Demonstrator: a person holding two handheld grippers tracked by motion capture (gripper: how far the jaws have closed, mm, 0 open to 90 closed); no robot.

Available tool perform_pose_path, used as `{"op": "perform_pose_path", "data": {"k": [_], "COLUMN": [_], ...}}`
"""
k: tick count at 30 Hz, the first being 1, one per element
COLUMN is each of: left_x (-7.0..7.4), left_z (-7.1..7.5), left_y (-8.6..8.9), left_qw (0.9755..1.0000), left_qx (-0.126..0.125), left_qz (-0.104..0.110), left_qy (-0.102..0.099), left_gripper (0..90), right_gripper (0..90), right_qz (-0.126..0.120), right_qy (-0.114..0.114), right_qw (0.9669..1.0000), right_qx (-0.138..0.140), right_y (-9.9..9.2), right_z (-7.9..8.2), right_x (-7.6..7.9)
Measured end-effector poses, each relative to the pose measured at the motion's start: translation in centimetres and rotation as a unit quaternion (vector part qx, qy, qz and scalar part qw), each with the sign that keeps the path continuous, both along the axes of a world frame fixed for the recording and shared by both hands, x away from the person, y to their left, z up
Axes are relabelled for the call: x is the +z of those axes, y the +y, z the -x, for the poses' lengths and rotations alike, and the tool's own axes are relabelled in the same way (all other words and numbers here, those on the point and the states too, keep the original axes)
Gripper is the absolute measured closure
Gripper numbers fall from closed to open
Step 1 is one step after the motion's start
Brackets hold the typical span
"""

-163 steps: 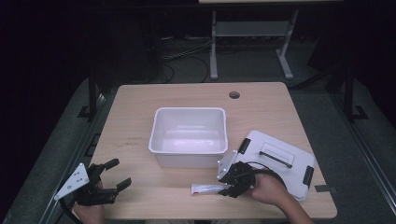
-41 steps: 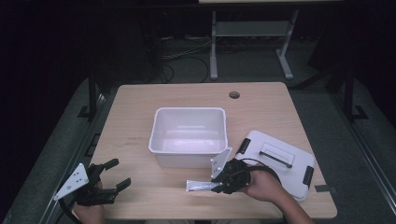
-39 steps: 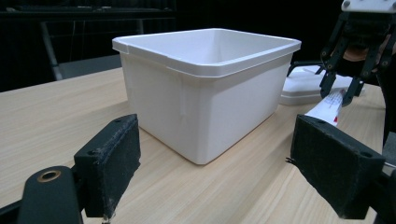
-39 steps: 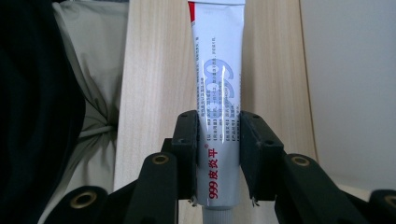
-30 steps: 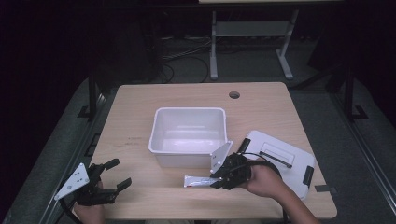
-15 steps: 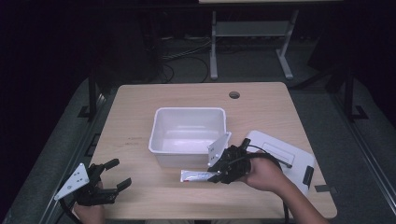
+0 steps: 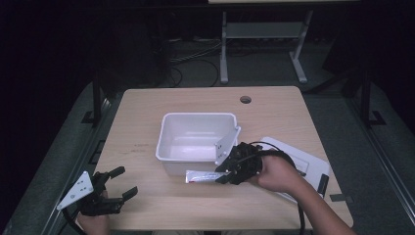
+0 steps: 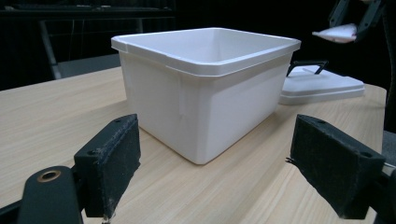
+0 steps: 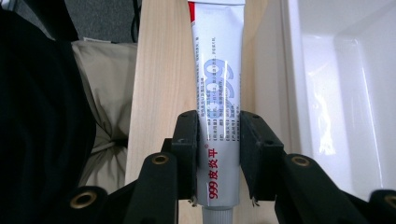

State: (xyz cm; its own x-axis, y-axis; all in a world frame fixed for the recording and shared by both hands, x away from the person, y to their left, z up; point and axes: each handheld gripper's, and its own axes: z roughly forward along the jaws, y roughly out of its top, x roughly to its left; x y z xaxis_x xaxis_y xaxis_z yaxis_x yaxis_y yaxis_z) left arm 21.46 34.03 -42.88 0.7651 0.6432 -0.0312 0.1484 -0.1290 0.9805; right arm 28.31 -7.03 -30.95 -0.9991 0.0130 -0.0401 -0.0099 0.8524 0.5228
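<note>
A white ointment tube [image 9: 217, 93] with blue and red print sticks out level from my right gripper [image 9: 217, 154], whose pads are shut on its lower end. In the high view that tube [image 7: 200, 176] hangs above the table at the front wall of the white tub [image 7: 169, 142], with the right gripper [image 7: 226, 172] just right of the tub's near right corner. The left gripper view catches the tube [image 8: 337, 33] raised beyond the tub [image 8: 205, 88]. My left gripper [image 7: 117, 188] rests near the table's front left corner, jaws wide apart and empty [image 8: 217, 172].
The tub's white lid [image 7: 313, 164] with black latches lies flat to the right of the tub, under the right forearm. A round cable hole [image 7: 245, 99] sits near the table's far edge. Bare wood lies between the left gripper and the tub.
The right gripper has lifted the tube off the table and carried it up toward the tub's near right corner. The left gripper has stayed where it was.
</note>
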Motion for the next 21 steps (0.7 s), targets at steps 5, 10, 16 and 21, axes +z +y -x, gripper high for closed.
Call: {"op": "perform_pose_path", "data": {"k": [5, 10, 16, 21], "left_x": [0.0, 0.0, 0.0, 0.0], "left_z": [0.0, 0.0, 0.0, 0.0], "left_y": [0.0, 0.0, 0.1, 0.1], "left_qw": [1.0, 1.0, 1.0, 1.0], "left_qx": [0.0, 0.0, 0.0, 0.001], "left_qz": [0.001, 0.001, 0.001, 0.003], "left_qy": [0.0, 0.0, 0.0, -0.001], "left_gripper": [15.7, 15.7, 15.7, 15.7], "right_gripper": [68.3, 68.3, 68.3, 68.3], "right_qz": [-0.006, -0.009, -0.015, -0.014], "right_qy": [-0.002, -0.004, -0.005, -0.011], "right_qw": [1.0, 0.9999, 0.9998, 0.9997], "right_qx": [-0.004, -0.008, -0.013, -0.016], "right_y": [0.0, 0.1, 0.2, 0.5], "right_z": [-0.3, -0.7, -1.2, -1.6], "right_x": [0.9, 1.5, 2.3, 3.0]}}
